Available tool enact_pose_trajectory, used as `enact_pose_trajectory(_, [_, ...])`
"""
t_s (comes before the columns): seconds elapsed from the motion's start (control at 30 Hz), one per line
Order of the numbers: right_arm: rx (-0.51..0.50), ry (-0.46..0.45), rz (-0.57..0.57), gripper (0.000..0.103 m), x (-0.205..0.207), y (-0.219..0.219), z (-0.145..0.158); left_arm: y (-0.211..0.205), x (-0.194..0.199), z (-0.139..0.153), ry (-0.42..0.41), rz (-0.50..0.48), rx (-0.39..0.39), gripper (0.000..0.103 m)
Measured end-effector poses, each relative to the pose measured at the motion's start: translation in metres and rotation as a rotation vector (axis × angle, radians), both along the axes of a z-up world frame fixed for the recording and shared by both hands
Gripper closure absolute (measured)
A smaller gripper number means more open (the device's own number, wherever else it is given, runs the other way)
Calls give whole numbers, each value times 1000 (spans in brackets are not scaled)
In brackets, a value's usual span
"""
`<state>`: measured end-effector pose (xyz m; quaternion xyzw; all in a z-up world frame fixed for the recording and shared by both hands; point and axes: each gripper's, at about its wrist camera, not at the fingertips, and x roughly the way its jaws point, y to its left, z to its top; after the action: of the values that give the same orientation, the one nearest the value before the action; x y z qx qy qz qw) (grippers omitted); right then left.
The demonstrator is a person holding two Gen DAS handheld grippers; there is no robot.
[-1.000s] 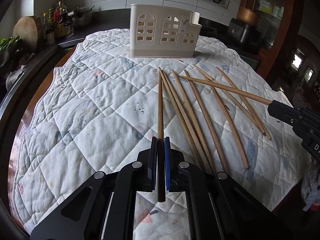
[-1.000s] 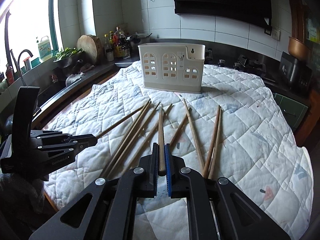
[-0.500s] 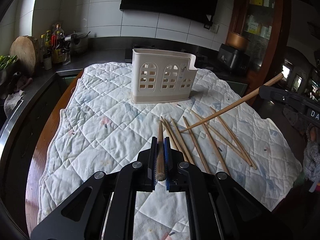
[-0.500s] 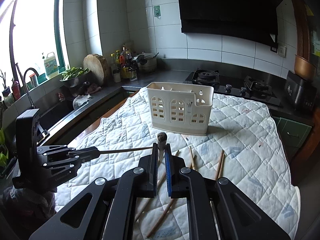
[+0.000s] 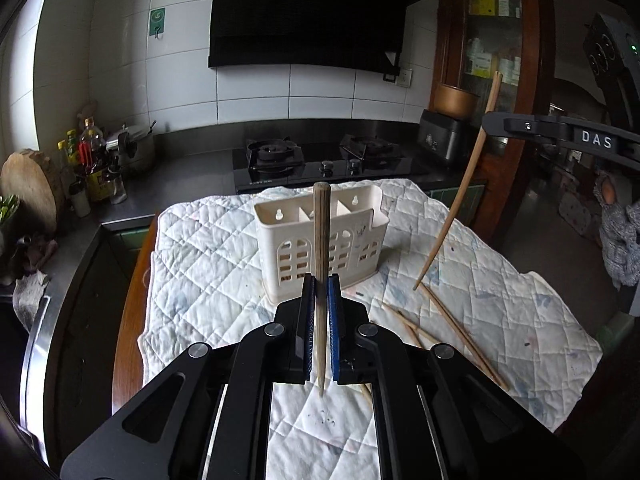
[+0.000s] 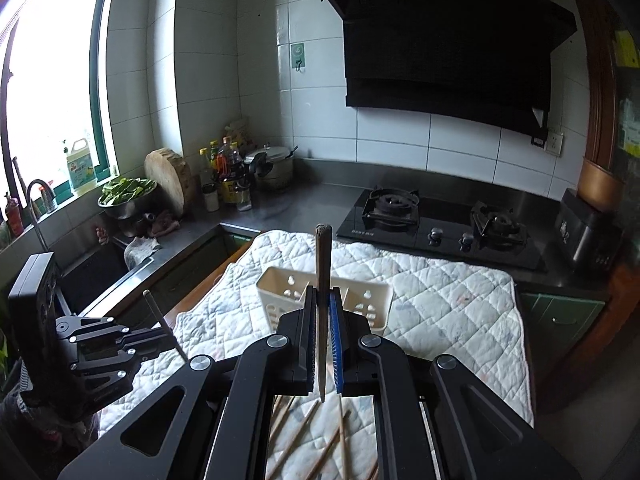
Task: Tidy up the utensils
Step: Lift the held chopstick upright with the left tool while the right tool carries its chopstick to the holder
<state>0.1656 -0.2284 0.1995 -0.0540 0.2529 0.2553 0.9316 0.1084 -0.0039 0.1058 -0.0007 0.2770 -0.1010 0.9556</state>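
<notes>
My left hand-held gripper (image 5: pixel 319 320) clamps a light wooden chopstick (image 5: pixel 321 240) upright, thick end up. My right hand-held gripper (image 6: pixel 320 336) pinches a darker wooden chopstick (image 6: pixel 322 264), also near vertical. Both stand near the cream plastic utensil caddy (image 5: pixel 348 236) on the quilted white cloth (image 5: pixel 208 264).

Matt wooden chopsticks (image 5: pixel 456 328), quilted cloth mat (image 5: pixel 208 264), smooth cream plastic holder (image 5: pixel 288 248), glossy black cooktop (image 6: pixel 440 232).
</notes>
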Motion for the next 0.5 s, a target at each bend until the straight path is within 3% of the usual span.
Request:
enact_pose_trajectory(0.23, [5,-37,-85,96,53,-1,25,1,32,55,-98,16,28,98])
enact_pose_trajectory(0.5, [-5,-31,-123,96,99,10,12,-2,78,104,-229,79,25,98])
